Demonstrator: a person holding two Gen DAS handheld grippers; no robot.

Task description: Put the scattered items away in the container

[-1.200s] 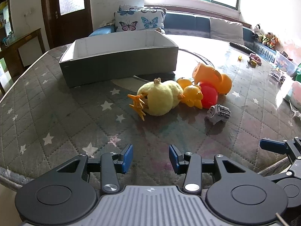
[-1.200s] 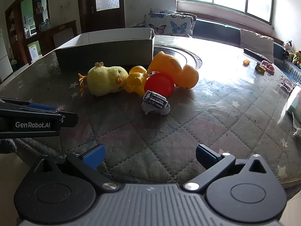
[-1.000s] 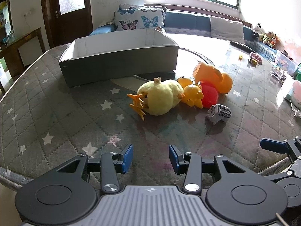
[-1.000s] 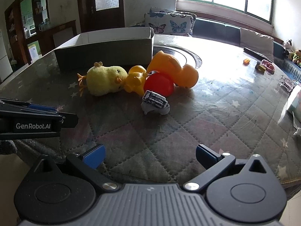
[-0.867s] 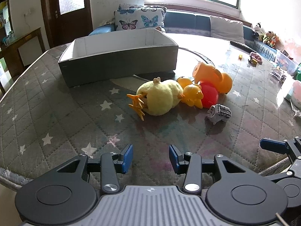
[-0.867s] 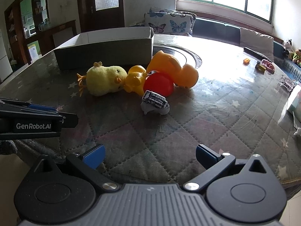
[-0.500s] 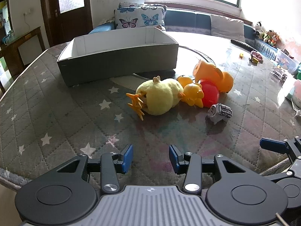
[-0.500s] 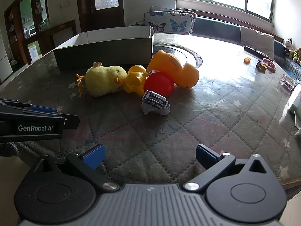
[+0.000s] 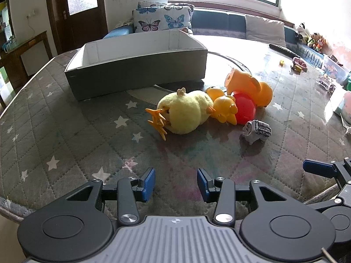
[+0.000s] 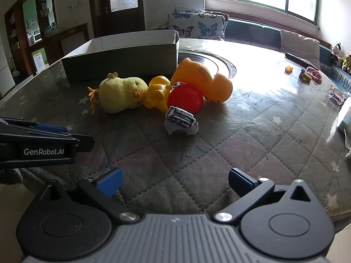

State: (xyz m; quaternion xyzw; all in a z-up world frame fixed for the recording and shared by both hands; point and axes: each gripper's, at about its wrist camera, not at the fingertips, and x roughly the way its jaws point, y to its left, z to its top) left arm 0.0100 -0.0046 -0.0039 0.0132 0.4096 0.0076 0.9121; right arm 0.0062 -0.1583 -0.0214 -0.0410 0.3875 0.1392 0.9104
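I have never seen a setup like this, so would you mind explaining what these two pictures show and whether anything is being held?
There is no robot: a person holds a two-finger gripper in each hand, and each carries a fisheye camera looking forward along its fingers. One picture is from the left gripper, the other from the right gripper. Both are open and hold nothing. Ahead on the quilted table lie a plush chick, a small yellow duck, a red ball, an orange toy and a small grey toy. Behind them stands the grey box, meant to receive them.
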